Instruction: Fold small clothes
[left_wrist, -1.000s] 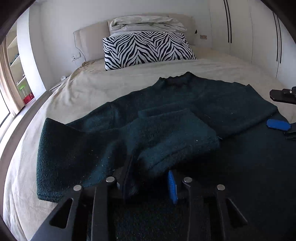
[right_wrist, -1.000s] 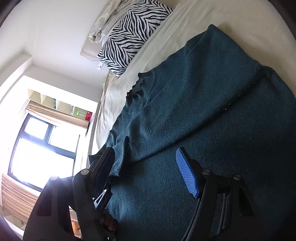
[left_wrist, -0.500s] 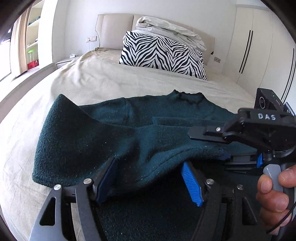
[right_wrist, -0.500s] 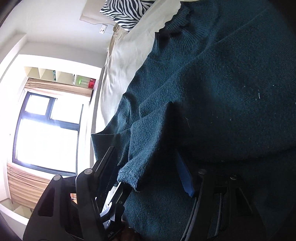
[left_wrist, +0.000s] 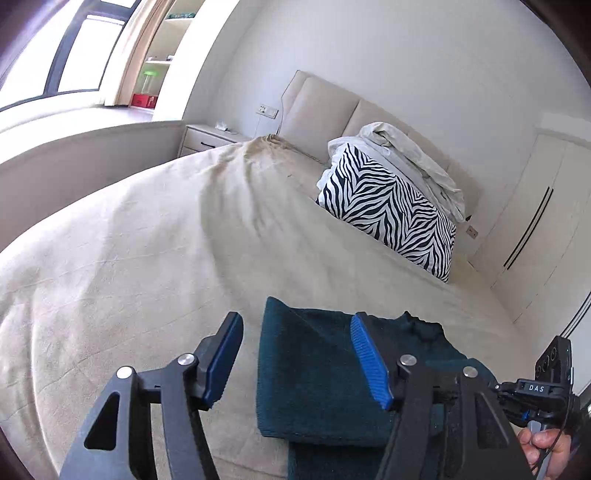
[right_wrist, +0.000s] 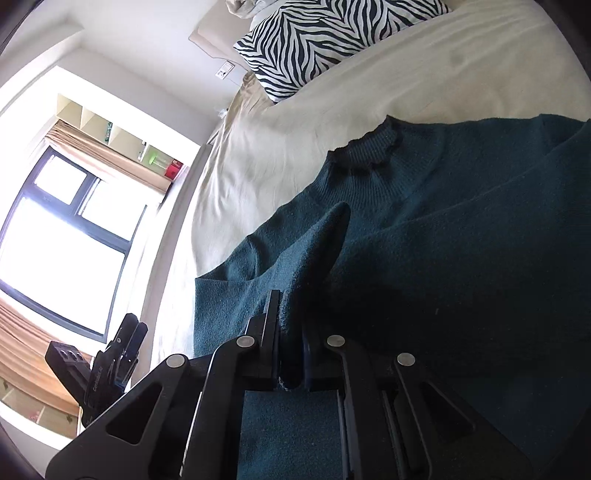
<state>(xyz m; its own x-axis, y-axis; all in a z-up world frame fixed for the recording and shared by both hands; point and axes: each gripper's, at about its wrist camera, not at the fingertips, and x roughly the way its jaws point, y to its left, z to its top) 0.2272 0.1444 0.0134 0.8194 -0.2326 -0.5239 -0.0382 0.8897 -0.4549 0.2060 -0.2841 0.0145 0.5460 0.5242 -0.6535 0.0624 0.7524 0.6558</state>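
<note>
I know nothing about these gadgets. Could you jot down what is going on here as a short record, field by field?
Place: a bedroom, work done on a bed with a beige cover
Garment: dark green sweater, partly folded, collar toward the headboard
Right gripper: jaws have just closed, pinching a raised fold of the sweater
Left gripper: jaws apart, have just narrowed, nothing pinched, above the sweater's edge
Nearby: zebra-print pillow with a crumpled pale sheet on top
Person: only a hand on the right gripper's handle shows

Beige bed — sweater, zebra pillow
</note>
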